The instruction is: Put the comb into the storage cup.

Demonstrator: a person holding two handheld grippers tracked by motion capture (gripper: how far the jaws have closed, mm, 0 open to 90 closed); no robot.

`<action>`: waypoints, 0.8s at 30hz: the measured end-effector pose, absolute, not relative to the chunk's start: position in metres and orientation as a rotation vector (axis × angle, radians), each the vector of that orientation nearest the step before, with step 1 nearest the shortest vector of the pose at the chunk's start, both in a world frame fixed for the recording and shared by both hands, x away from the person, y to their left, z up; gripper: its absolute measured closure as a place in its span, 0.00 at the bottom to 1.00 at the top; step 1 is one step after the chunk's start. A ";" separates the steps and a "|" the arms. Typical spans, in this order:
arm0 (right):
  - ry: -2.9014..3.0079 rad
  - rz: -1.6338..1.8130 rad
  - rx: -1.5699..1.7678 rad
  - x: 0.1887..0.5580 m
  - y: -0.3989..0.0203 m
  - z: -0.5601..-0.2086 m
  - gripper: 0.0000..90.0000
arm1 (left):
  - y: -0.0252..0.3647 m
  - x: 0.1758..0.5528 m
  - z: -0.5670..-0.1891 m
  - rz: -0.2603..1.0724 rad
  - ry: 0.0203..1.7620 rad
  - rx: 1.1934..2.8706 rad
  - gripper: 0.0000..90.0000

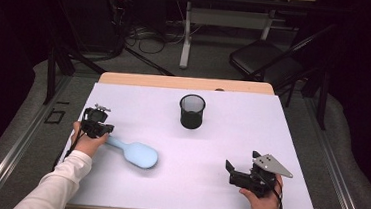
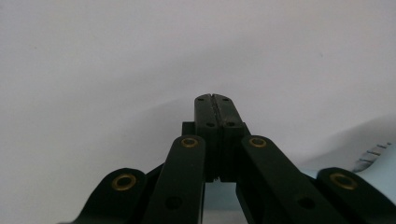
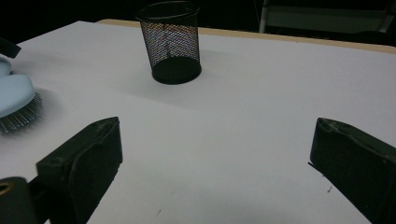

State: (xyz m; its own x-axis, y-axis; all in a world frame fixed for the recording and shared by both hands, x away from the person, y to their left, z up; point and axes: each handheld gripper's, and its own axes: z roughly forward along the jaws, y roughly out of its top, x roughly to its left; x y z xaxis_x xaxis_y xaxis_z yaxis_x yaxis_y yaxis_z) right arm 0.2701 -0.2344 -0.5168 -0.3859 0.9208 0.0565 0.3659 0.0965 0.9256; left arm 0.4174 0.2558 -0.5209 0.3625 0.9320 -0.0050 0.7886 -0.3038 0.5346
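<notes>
The left gripper [image 1: 102, 128] sits at the left edge of the white table [image 1: 251, 140], at the handle end of a light-blue hairbrush [image 1: 134, 152]. In the left gripper view its jaws stand pressed together with no gap, and light-blue plastic shows beneath and beside the linkage; whether the jaw tips pinch the handle or merely rest over it cannot be determined. Judged from the high view, the handle end is the sensible point of contact: it is the narrow part that a two-jaw tool can clamp, and it leaves the broad head free. The hairbrush lies flat on the left half of the table, bristles down, as the bristle row visible in the right gripper view indicates, with its head angled toward the table's middle. A black mesh pencil cup [image 1: 192, 111] stands upright and apparently empty near the far centre, well apart from the brush; its open mouth faces up, which makes it a likely receptacle for the brush, handle first. The right gripper [image 1: 241, 165] waits near the front right of the table with its jaws spread wide and nothing between them, clear of both objects, presumably held ready to steady the cup.
</notes>
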 end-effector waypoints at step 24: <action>1.819 1.282 1.266 0.270 -0.236 -0.517 0.03 | 0.249 0.425 -0.534 0.420 1.515 2.256 1.00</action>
